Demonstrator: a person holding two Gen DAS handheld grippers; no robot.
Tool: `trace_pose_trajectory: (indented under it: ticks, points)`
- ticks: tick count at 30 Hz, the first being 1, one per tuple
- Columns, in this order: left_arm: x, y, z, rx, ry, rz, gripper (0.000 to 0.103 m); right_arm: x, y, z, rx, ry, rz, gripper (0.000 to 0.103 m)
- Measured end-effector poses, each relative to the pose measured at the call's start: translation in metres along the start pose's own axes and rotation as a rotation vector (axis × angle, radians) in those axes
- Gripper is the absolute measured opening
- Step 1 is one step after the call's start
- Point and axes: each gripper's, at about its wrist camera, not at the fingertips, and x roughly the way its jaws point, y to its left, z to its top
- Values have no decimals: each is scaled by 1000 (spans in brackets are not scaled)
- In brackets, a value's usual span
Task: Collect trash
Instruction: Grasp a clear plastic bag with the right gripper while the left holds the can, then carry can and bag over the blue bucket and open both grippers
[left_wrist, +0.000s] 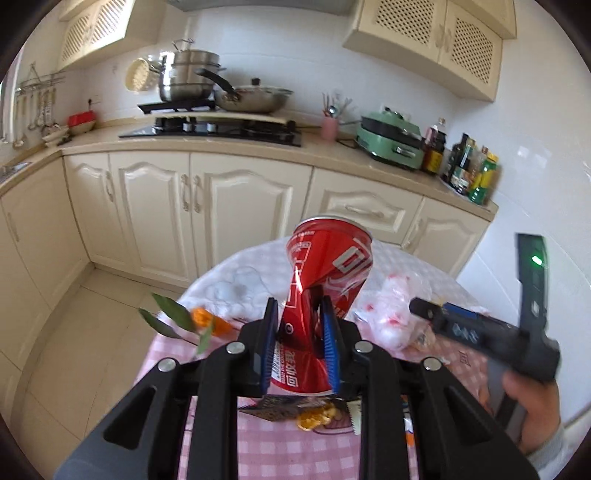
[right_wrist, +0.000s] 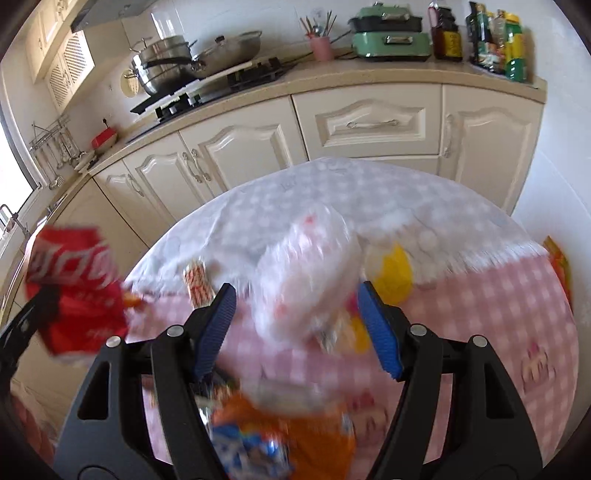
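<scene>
My left gripper is shut on a crushed red soda can and holds it above the round table with a pink checked cloth. The can also shows at the left in the right wrist view. My right gripper is open above the table, its blue pads either side of a crumpled white plastic bag. In the left wrist view the right gripper is at the right beside the bag. An orange snack wrapper lies below the right gripper.
Orange peel with green leaves lies at the table's left edge. A yellow piece and a striped paper item lie near the bag. A dark wrapper with orange bits lies under the can. Cream kitchen cabinets stand behind.
</scene>
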Motion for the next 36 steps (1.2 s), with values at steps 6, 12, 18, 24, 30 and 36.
trace_pose_trajectory:
  ticks: [6, 12, 18, 24, 30, 36]
  points:
    - [-8, 20, 5, -34, -17, 21, 22, 34, 2, 8, -18, 96, -20, 30]
    - [-9, 36, 4, -77, -23, 16, 22, -2, 19, -1, -81, -12, -15, 2]
    - [-30, 55, 1, -115, -58, -12, 22, -55, 63, 1, -173, -173, -27, 2]
    - [-71, 94, -2, -162, -115, -27, 22, -114, 140, -14, -289, -311, 69, 2]
    - [-118, 162, -20, -210, -154, 23, 22, -126, 233, -52, -400, -305, 244, 2]
    - [-135, 256, -64, -287, -94, 144, 22, -76, 328, -111, -481, -162, 395, 2]
